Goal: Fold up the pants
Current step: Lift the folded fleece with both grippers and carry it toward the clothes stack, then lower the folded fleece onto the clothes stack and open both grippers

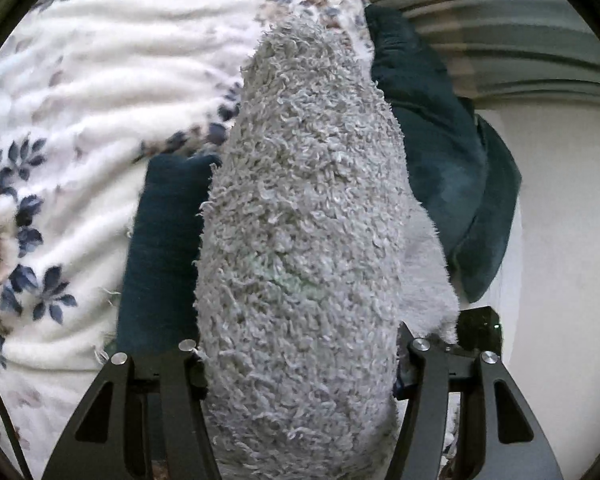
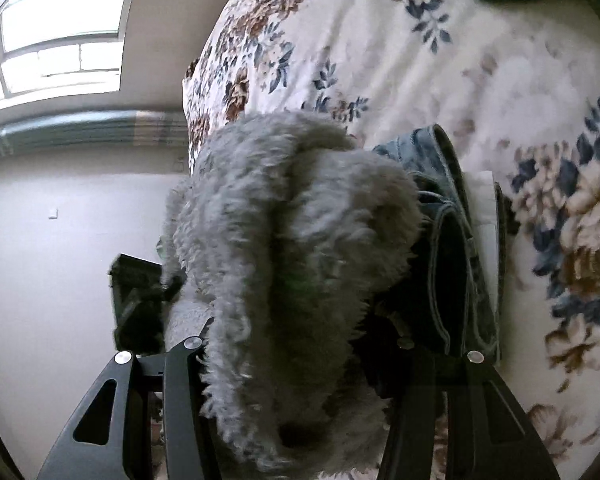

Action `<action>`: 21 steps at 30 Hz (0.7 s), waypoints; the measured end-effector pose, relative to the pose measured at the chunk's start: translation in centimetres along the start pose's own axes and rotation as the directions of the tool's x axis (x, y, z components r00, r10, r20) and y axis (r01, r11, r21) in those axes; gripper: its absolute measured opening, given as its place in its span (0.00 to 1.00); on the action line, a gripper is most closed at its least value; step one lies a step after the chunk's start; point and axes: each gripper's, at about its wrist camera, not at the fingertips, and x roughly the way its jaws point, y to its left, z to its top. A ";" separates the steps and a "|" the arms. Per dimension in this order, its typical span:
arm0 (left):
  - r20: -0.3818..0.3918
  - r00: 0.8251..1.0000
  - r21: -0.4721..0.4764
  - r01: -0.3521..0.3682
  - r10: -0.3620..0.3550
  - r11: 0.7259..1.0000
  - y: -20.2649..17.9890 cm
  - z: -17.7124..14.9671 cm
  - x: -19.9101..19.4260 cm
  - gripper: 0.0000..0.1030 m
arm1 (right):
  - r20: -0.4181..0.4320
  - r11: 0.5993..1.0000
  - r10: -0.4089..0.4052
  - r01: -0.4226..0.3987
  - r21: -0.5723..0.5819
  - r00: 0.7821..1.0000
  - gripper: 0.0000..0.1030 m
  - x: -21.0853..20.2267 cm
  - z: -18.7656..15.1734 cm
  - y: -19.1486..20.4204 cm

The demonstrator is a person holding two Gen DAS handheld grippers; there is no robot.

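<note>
Now, left gripper [image 1: 300, 360]: its jaws are clamped on a thick bundle of grey fleecy pants [image 1: 300, 220], which fills the gap between the two black fingers [image 1: 180, 400] and runs forward away from the camera.
Right gripper [image 2: 296, 360]: its jaws grip another bunched part of the same grey fleecy fabric [image 2: 284, 240]; the pile is blurred in this view.
Pants, position: held up off the bed by both grippers, the cloth hanging in front of each camera and hiding most of what lies behind it.
Pants, surface: curly looped pile in the left wrist view, with a smoother pale lining [image 1: 428, 280] showing at its right edge.
Bed cover [image 1: 80, 120]: white plush with blue and brown flowers, lying under and beyond the pants in both views.
Dark teal garment [image 1: 432, 140]: folded, lying on the bed just behind the grey bundle, its edges showing on both sides of it.
Folded jeans [image 2: 452, 240]: a stack of blue denim with a white layer [image 2: 482, 200] in it, on the bed cover just beside the pants in the right wrist view.
Room: a window [image 2: 60, 32] at the upper left of the right wrist view, a grey radiator [image 2: 80, 132] below it, and a pale wall [image 2: 60, 260].
</note>
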 end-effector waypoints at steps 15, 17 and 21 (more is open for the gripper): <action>0.201 0.843 0.167 -0.531 0.499 0.830 -9.8 -3.1 -3.6 0.93 | 0.160 0.807 -0.532 0.555 -0.203 0.831 0.93 -3.5 -3.7 10.1; 0.252 0.791 0.181 -0.604 0.557 0.776 -10.9 -4.4 -4.1 0.93 | 0.226 0.730 -0.604 0.645 -0.227 0.764 0.93 -4.1 -5.3 12.0; 0.294 0.743 0.186 -0.661 0.601 0.727 -12.3 -7.0 -5.2 0.93 | 0.326 0.619 -0.664 0.739 -0.265 0.673 0.93 -5.0 -8.7 15.6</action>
